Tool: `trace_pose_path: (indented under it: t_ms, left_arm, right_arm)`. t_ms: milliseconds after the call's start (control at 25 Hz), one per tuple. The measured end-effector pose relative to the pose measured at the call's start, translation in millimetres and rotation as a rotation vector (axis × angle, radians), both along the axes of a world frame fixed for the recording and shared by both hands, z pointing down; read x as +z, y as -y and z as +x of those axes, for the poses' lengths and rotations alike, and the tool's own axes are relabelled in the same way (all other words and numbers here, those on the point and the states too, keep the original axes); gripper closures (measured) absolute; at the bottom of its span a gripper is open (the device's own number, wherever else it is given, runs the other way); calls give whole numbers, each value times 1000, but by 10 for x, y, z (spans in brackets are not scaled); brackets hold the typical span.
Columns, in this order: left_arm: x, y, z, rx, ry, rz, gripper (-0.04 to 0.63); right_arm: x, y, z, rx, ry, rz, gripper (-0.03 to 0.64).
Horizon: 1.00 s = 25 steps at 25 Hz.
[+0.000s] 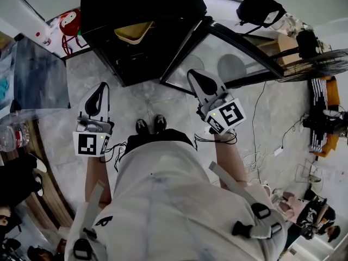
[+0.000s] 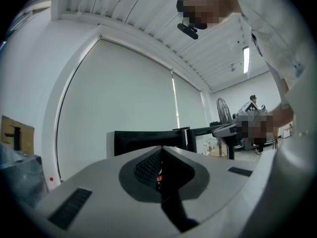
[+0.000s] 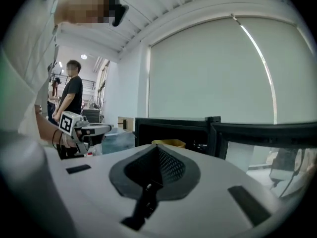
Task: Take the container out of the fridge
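A small black fridge (image 1: pixel 142 15) stands on the floor ahead of me, and its glass door (image 1: pixel 228 58) is swung open to the right. On a shelf inside sits a yellow container (image 1: pixel 133 32), also seen in the right gripper view as a yellow container (image 3: pixel 168 143) in the dark opening. My left gripper (image 1: pixel 101 87) hangs shut and empty in front of the fridge, left of the opening. My right gripper (image 1: pixel 192 73) is shut and empty too, just before the door's lower edge. Neither gripper touches the fridge. Their closed jaws fill the left gripper (image 2: pixel 159 150) and right gripper (image 3: pixel 157 148) views.
My shoes (image 1: pixel 150 125) stand on the pale tiled floor between the grippers. Cables (image 1: pixel 261 145) trail across the floor at the right. A black bag (image 1: pixel 260 10) and a fan (image 1: pixel 321 64) stand beyond the door. A glass table (image 1: pixel 38 75) with bottles is at the left.
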<state>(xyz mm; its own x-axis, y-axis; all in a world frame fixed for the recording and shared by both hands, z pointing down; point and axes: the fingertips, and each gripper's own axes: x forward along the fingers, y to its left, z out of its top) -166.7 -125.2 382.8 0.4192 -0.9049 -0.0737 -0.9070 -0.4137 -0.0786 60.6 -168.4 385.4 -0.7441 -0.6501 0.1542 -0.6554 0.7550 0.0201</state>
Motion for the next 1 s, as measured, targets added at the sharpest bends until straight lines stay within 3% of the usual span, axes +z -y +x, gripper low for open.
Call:
trace_pose_path:
  t_ms: [80,280,400,640,720,840,1000]
  left_arm:
    - [13,-3,32,4,6,-10,589]
    - [11,-17,84,2,16,-9,589]
    - [-14,-16,80,0,13,-5,589]
    - [-70,-31,94,-4,9,7,589]
    - [-82,-25,89,-9,8,9,589]
    - [-101,-32,77,-16,9,11,589]
    - [-97,-33,64,-25,11,7,589]
  right_arm:
    - [13,16,-27,-5,-80,55,601]
    - [156,-6,-97,-41,-408,203,601]
    - [193,-22,-156,-47,-511,292,601]
    - [411,-36,-159,-72,-976,592,601]
    - [441,-40,-159,-85,-1089,704,601]
    - [490,-55,-165,-108,-1161,798,601]
    - [513,-49,-165,-130,-1190,846,600]
